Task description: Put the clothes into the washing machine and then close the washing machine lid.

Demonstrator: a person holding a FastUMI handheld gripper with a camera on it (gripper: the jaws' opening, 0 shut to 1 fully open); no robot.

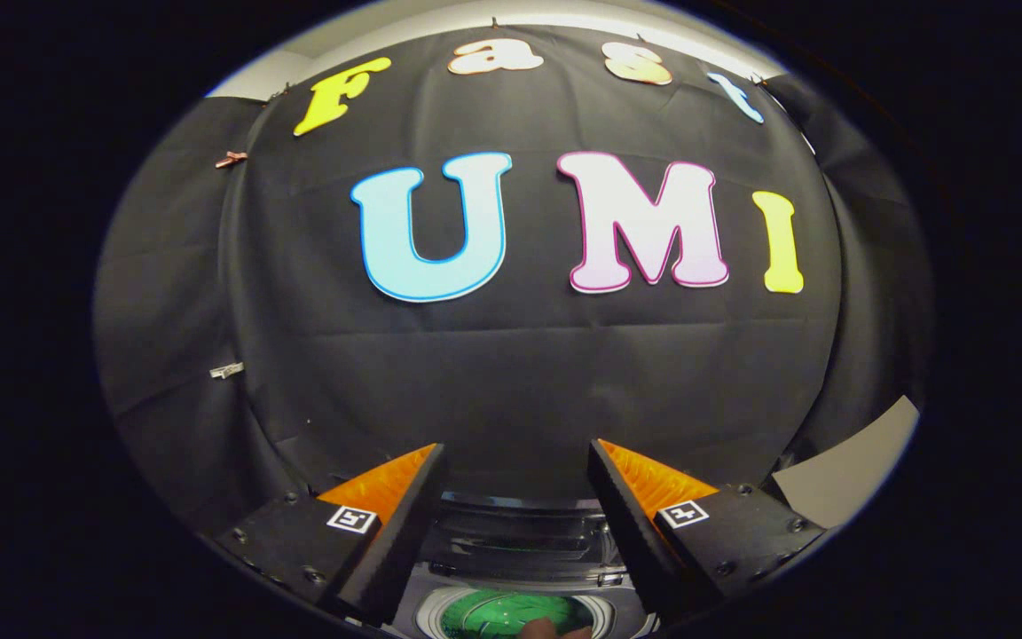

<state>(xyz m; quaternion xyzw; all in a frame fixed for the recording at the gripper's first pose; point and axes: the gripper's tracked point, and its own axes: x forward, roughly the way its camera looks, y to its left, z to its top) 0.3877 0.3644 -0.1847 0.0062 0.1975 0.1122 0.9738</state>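
The washing machine carries the load — green clothes lying in its open round drum.

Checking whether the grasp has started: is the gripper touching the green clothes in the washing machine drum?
Apart. The gripper view shows the gripper open, fingers spread wide above the washing machine, the green clothes lying below, between them.

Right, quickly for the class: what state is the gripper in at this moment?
Gripper: open, fingers spread wide and holding nothing, poised above the washing machine, whose open drum shows something green inside.
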